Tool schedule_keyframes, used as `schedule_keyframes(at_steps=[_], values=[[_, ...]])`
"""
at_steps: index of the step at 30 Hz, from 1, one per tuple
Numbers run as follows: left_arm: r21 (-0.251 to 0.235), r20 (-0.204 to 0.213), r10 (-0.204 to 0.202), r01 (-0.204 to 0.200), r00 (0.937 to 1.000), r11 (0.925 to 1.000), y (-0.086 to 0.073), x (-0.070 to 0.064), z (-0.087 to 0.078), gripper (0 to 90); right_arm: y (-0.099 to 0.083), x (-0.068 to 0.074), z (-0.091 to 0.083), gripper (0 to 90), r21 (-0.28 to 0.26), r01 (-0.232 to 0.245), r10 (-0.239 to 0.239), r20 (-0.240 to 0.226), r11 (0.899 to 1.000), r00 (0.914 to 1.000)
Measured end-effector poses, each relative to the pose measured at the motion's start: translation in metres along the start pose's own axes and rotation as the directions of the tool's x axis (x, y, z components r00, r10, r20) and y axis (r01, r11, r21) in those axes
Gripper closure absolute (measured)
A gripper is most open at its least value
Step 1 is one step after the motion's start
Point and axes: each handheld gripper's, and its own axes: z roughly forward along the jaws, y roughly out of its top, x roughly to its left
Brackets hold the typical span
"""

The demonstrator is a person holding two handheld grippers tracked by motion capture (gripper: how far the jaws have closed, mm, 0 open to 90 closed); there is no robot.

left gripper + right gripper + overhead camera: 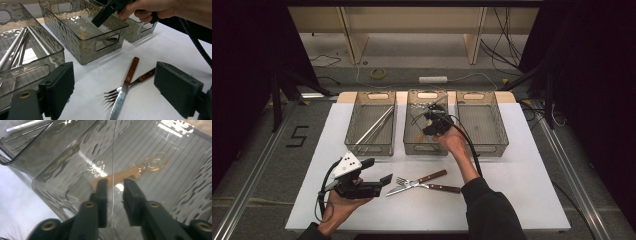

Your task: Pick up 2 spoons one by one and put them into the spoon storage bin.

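Right tongs (115, 187) sit low in the right gripper view, jaws a narrow gap apart and pinching nothing, poised over the middle bin (50, 167). Just beyond their tips, near the centre of that frame, a wooden-handled spoon (132, 171) with a clear bowl lies on the bin's ribbed floor. In the high view the same tongs (432, 112) hang above the middle bin (426, 149) at the centre top of the table (512, 200). Left tongs (384, 181) are at the lower left of the high view, jaws spread wide with nothing between them; in the left gripper view they frame a knife (126, 86) and fork (130, 85) with wooden handles, crossed on the white table at lower centre. Long metal rods (374, 126) rest in the left bin (371, 149), and the right bin (482, 149) stands beside the middle one
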Motion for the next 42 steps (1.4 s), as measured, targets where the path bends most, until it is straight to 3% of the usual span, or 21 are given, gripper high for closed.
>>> schedule_keyframes(at_steps=[9,17,24,32,42], values=[[0.001,-0.005,-0.001,0.001,1.0,1.0,0.0,0.001,0.0,16.2,-0.005,0.005,-0.026,52.6,-0.082,0.046,-0.053,-0.083,0.996,0.9951],[0.001,-0.009,0.002,-0.002,1.0,1.0,0.0,0.002,0.0,16.0,-0.028,0.019,-0.047,42.2,-0.144,0.08,-0.098,-0.127,0.986,0.987],[-0.006,-0.012,-0.004,0.003,0.9999,1.0,0.0,0.002,0.0,16.0,-0.05,0.027,-0.058,37.3,-0.184,0.095,-0.121,-0.133,0.978,0.9838],[-0.006,-0.012,-0.002,0.002,0.9999,1.0,0.0,0.002,0.0,16.0,-0.077,0.03,-0.062,35.4,-0.221,0.051,-0.087,-0.153,0.974,0.9843],[-0.004,-0.009,0.008,-0.008,0.9999,1.0,0.001,0.001,-0.001,16.0,-0.093,0.029,-0.043,38.5,-0.159,0.079,-0.102,-0.142,0.984,0.9846]])
